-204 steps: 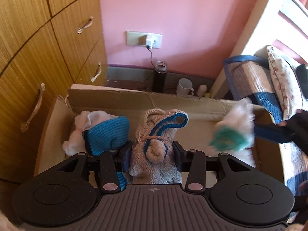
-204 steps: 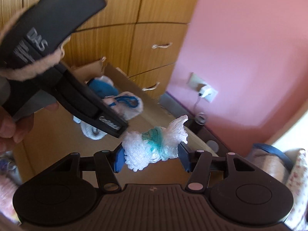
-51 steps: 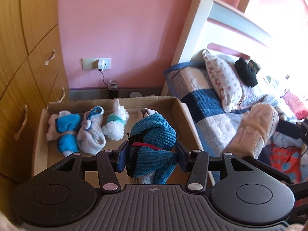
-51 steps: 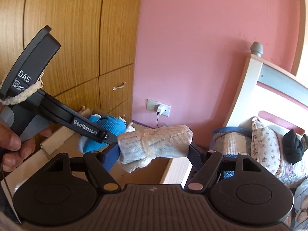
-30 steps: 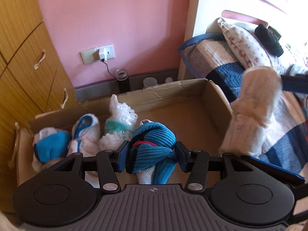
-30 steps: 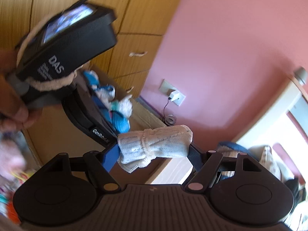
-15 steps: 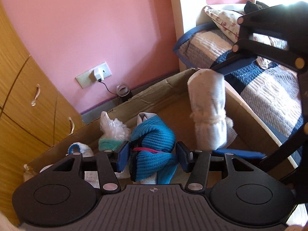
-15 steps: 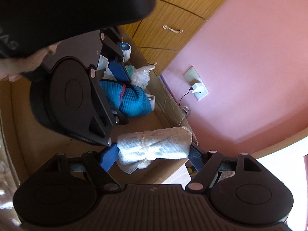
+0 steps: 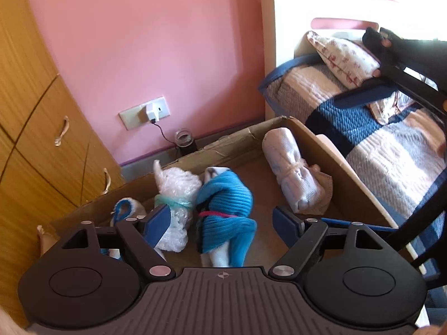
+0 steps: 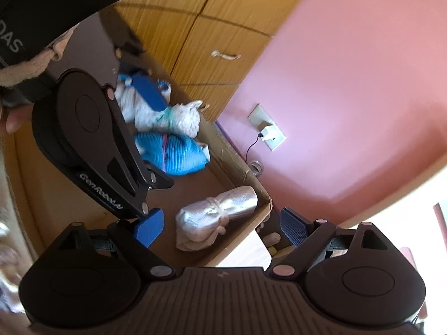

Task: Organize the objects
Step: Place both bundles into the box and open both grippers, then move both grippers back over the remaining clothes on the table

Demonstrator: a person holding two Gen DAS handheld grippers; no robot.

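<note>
Now opening, left hand-held gripper [image 9: 223,223] and right hand-held gripper [image 10: 220,227], leaving blue bundle [image 9: 226,203] and white bundle [image 10: 216,217] lined up in box [image 9: 237,142].

Ribbed knit blue bundle [image 9: 226,209], matt cardboard box [image 9: 232,142], glossy wood-grain cabinet [image 9: 33,150]

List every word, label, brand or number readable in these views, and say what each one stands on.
"DAS": white letters on the black housing of the left tool's body, cut off by the edge of the right wrist view.
"GenRobot.AI": white lettering along the side of the left tool's arm, slightly blurred but legible.
Smaller print beside "DAS": too small and cropped to read.
Left wrist view: no readable text; only a small emblem on the tool's ribbed base.
</note>
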